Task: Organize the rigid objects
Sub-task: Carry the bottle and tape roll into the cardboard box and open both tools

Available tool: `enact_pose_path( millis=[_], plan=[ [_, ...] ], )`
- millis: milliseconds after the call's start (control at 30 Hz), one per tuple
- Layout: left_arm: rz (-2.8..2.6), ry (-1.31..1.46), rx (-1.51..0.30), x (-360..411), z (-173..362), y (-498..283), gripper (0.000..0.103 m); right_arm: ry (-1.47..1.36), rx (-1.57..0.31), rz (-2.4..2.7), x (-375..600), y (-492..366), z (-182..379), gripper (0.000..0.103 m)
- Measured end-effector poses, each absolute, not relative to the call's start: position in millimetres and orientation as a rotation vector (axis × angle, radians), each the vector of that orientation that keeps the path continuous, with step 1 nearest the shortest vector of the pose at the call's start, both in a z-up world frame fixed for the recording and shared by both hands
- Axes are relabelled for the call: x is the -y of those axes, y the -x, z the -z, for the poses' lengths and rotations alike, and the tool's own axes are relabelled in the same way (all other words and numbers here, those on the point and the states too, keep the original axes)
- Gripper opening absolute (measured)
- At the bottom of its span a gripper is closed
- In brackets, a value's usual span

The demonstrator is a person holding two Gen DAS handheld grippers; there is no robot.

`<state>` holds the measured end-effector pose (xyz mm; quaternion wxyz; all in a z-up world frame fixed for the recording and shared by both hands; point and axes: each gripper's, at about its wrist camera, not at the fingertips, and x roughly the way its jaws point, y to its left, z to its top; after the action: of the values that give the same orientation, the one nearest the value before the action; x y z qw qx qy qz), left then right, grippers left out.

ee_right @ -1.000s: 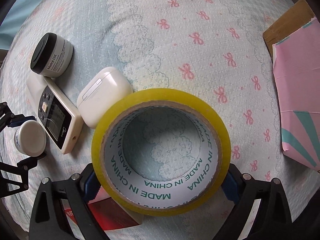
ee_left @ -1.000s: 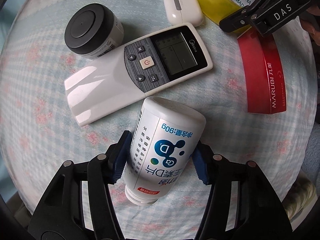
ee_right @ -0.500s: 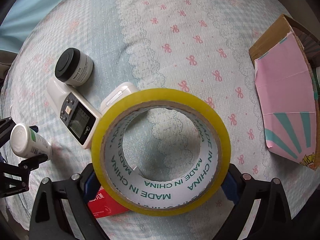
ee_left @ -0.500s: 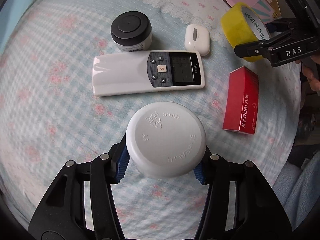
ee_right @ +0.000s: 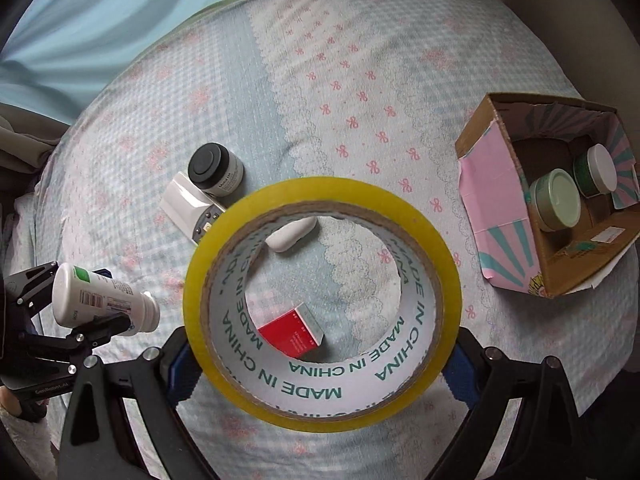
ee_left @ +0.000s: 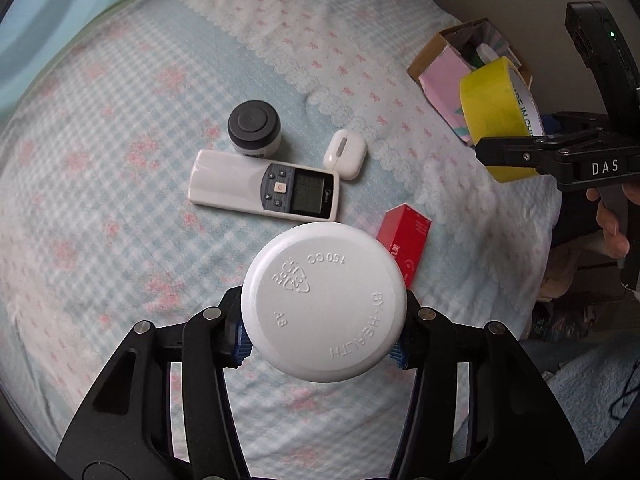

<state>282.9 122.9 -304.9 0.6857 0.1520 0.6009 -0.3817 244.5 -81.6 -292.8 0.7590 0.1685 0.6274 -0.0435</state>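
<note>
Pale checked bedding (ee_left: 120,240) is lying under both grippers. Left gripper (ee_left: 323,330) jaws, just closing, are clamping a white bottle (ee_left: 324,300); right gripper (ee_right: 320,356) jaws are gripping yellow tape (ee_right: 320,292) above a red box (ee_right: 290,332), cardboard box (ee_right: 500,200) farther right.

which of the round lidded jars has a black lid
The white jar with the black lid beside the remote on the bedspread; the two jars in the cardboard box have pale green and white lids.

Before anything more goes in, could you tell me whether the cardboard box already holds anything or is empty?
Not empty. The open cardboard box already holds two lidded jars: a pale green one and a white-lidded one. Room is left beside them.
</note>
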Motion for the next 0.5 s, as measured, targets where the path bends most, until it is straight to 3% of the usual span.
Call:
enact_pose_path(
  millis=[500],
  plan=[
    [0.86,-0.113,-1.184,-39.9,192.8,-263.6,0.048,-0.372,-1.21,0.116,160.2,-186.3,178.6,0.096]
  ],
)
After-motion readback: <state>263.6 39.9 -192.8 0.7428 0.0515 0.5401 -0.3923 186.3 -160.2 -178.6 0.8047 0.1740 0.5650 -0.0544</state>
